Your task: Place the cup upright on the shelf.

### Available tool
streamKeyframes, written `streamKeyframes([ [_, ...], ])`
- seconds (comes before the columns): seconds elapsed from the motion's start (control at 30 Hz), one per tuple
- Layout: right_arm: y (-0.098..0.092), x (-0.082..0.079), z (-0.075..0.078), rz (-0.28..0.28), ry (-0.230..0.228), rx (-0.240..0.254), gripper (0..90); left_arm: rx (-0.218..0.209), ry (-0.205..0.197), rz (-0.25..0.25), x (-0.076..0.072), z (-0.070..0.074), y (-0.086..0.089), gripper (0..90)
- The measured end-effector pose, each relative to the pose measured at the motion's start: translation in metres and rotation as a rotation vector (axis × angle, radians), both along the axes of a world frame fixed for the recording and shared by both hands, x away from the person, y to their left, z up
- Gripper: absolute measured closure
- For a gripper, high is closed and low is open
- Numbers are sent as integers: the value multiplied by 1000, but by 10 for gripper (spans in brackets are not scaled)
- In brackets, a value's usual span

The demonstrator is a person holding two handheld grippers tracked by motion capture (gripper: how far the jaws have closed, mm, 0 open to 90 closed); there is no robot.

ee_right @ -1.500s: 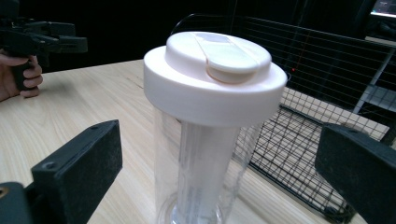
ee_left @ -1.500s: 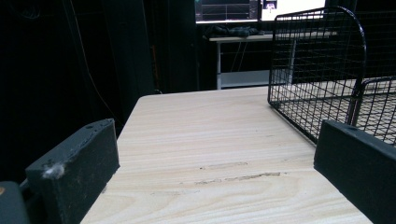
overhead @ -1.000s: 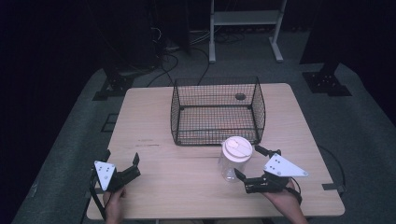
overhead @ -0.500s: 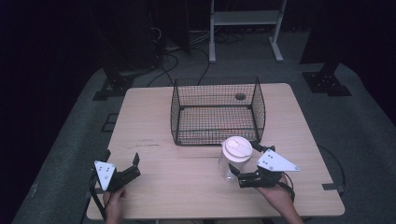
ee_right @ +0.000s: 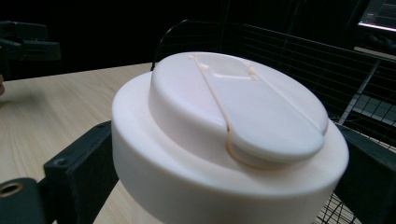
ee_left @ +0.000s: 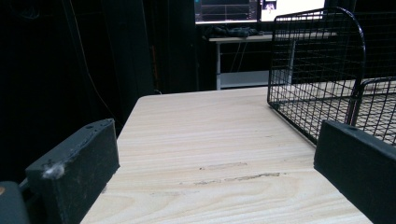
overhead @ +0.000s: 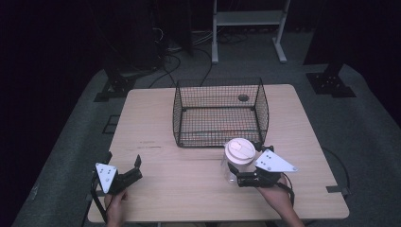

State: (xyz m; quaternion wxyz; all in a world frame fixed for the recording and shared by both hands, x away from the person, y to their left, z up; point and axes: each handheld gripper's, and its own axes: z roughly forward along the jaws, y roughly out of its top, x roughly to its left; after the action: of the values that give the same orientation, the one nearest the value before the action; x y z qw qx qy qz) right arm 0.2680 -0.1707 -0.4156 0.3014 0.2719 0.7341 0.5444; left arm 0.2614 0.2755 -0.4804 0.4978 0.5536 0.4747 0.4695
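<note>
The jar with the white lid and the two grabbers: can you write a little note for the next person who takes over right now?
Right gripper: jaws on either side of the jar, just under its white lid; a firm grip cannot be confirmed.
Left gripper: open, holding nothing, low over the table's front left corner.
Jar stands upright on the table, just in front of the wire basket, outside it.
Done: jar reached.
Left, probably: grip, lift, set it in the basket.
</note>
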Motion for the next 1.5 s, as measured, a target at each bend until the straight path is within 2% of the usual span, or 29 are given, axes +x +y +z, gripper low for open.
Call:
streamKeyframes([
  [0.2, 0, 0, 4, 1, 21, -8, 40, 0, 0, 0, 0, 0, 0, 0],
  [0.37, 1, 0, 12, -4, -9, 0, 41, 0, 2, 1, 0, 0, 0, 0],
  [0.87, 6, 16, 62, 34, -31, -14, 40, -5, 3, 0, 0, 0, 0, 0],
  [1.03, 6, 21, 79, 33, -55, -25, 40, -3, 4, 0, 0, 0, 0, 0],
  [1.27, 8, 29, 95, 27, -73, -29, 40, -3, 4, 2, 0, 0, 0, 0],
  [1.5, 10, 39, 107, 34, -69, -27, 40, -3, 3, 1, 0, 0, 0, 0],
])
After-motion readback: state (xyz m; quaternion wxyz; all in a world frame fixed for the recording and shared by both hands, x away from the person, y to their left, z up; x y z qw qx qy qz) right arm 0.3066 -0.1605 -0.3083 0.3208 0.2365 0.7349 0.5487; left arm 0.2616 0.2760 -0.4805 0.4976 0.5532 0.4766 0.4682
